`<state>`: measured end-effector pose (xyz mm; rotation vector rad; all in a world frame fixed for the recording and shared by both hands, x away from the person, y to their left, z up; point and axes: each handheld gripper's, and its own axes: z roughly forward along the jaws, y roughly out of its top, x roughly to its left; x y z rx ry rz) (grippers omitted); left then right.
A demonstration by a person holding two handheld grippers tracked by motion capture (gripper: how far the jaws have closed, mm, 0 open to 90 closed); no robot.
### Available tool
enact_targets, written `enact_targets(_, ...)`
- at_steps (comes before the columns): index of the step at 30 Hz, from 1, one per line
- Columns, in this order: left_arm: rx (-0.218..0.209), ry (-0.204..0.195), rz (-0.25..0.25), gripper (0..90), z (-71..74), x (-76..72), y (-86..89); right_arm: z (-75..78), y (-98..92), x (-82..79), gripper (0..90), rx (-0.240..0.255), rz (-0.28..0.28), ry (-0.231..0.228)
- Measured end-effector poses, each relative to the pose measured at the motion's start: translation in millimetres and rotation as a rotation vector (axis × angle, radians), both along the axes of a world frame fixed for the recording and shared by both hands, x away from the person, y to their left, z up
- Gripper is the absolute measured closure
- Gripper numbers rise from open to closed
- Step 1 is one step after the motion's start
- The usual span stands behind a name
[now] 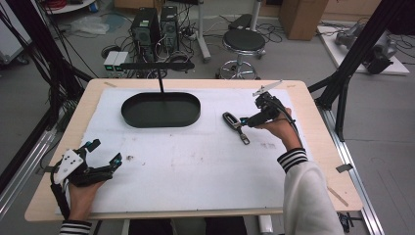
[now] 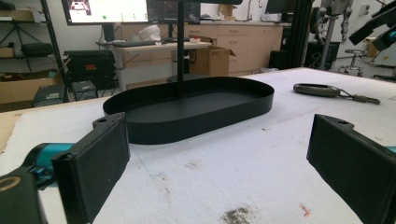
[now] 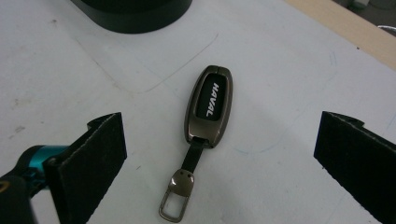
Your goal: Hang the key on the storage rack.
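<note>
A bronze-and-black key fob [image 1: 231, 119] marked HAVAL lies on the white mat, its strap and metal clip [image 1: 243, 139] trailing toward me. My right gripper [image 1: 247, 120] hovers just above it, open. In the right gripper view the key fob [image 3: 209, 106] sits between the wide-apart fingers [image 3: 93, 163], nothing touching it. A black oval tray [image 1: 147, 113] rests left of the fob at mid-table. My left gripper [image 1: 105, 152] is open near the front left corner, holding nothing. In the left gripper view the tray [image 2: 201, 123] lies ahead and the key fob [image 2: 317, 89] is far right.
A thin black post [image 1: 161, 85] rises from the tray to a horizontal bar. The white mat [image 1: 195, 166] covers most of the wooden table [image 1: 323, 161]. On the floor behind stand a stool [image 1: 243, 41] and computer towers [image 1: 147, 27].
</note>
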<state>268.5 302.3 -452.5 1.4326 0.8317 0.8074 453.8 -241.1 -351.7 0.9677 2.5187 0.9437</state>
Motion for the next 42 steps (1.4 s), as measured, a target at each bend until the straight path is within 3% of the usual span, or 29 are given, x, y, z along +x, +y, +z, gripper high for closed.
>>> enact_targets(12, 0.003, 0.002, -0.001, 6.4, 0.1, 0.0, 0.1, -18.2, 16.1, 12.4, 4.2, -0.091, -0.008, 0.125)
enact_targets(28, 0.000, 0.004, -0.001, 6.4, 0.1, 0.3, 0.5, -38.4, 27.5, 20.1, 6.0, -0.174, -0.059, 0.209)
enact_targets(32, -0.002, 0.005, -0.001, 6.4, 0.1, 0.4, 0.6, -42.5, 29.4, 22.1, 8.8, -0.185, -0.065, 0.226)
enact_targets(34, -0.003, 0.005, -0.001, 6.4, 0.1, 0.4, 0.6, -43.4, 30.6, 22.6, 17.0, -0.188, -0.061, 0.242)
enact_targets(42, -0.005, 0.007, -0.003, 6.4, 0.2, 0.6, 0.9, -46.9, 33.6, 24.8, 26.5, -0.192, -0.091, 0.288)
